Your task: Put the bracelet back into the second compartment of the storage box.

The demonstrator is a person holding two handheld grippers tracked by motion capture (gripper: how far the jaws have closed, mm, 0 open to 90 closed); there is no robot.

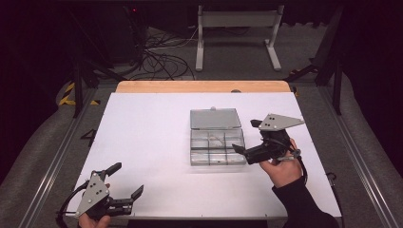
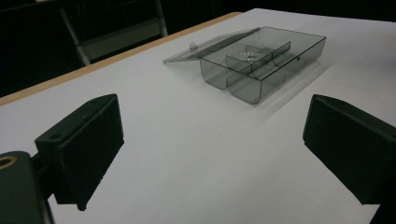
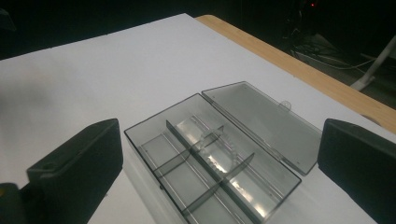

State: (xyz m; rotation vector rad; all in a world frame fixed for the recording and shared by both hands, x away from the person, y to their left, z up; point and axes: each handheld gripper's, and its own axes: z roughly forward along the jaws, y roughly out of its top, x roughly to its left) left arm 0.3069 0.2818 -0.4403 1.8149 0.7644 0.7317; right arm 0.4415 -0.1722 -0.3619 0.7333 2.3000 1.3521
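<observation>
While both jaws gape, the open box point(image 1: 217, 137) lies beyond them.

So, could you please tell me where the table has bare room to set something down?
The widest free patch is the white table left of the open compartment box, up to the left tool. The strip in front of the box is bare too. It is crowded at the box's right side, where the right tool hovers.

The small pale thing point(image 3: 212, 151) in the box point(image 1: 217, 152) is too blurred to identify.
</observation>
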